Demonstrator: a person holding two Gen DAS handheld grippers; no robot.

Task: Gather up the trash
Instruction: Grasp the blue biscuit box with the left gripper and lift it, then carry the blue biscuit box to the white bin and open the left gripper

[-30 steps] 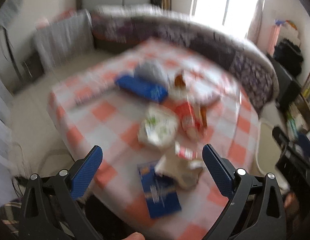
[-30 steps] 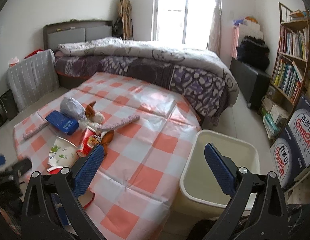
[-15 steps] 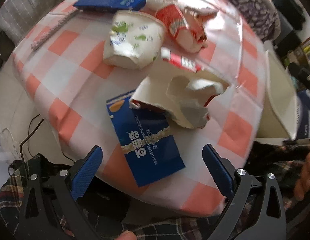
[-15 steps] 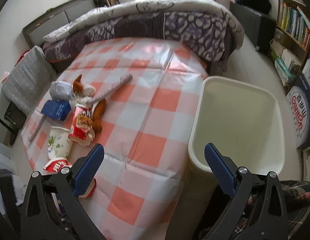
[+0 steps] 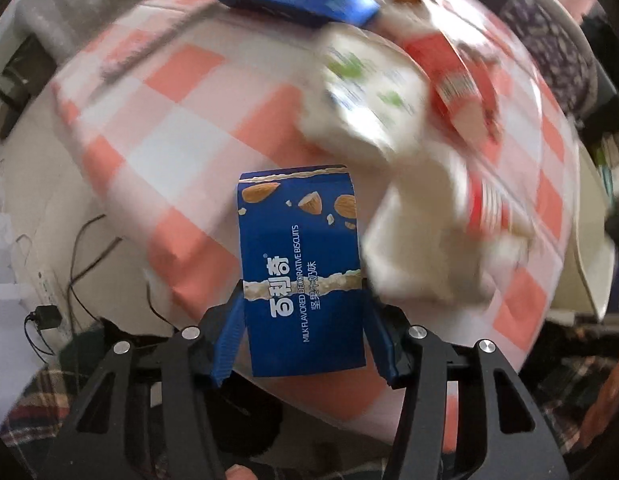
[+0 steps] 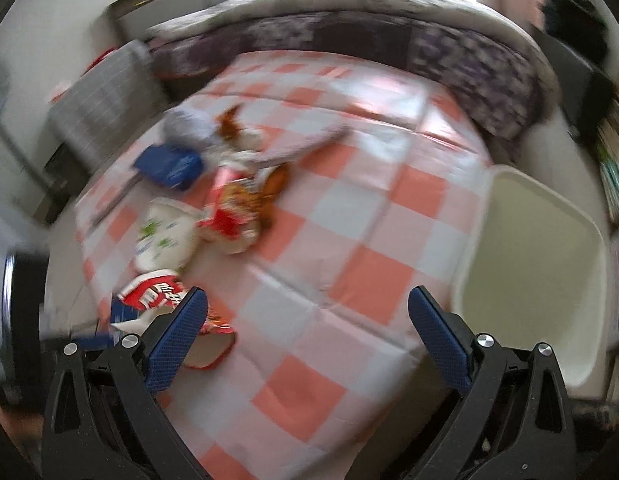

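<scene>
My left gripper [image 5: 305, 336] is shut on a blue biscuit box [image 5: 299, 264], its blue fingers [image 5: 229, 344] pressing both long sides. The box stands out sharp against the blurred checked table [image 5: 181, 128]. Beyond it lie a torn white and red paper carton [image 5: 437, 240], a white paper cup with green print [image 5: 365, 88] and a red snack packet [image 5: 457, 76]. My right gripper [image 6: 307, 328] is open and empty above the table's near edge. In the right wrist view the cream trash bin [image 6: 533, 276] stands at the table's right side.
A blue pouch [image 6: 169, 164], a grey bag [image 6: 187, 124] and a brown and white soft toy [image 6: 233, 128] lie at the table's far left. A bed with a patterned quilt [image 6: 389, 36] stands behind. Cables [image 5: 73, 264] lie on the floor at left.
My left gripper has dropped to the near table edge and closed on the blue biscuit box, which now moves with it. My right gripper has swung a little left, staying open.
</scene>
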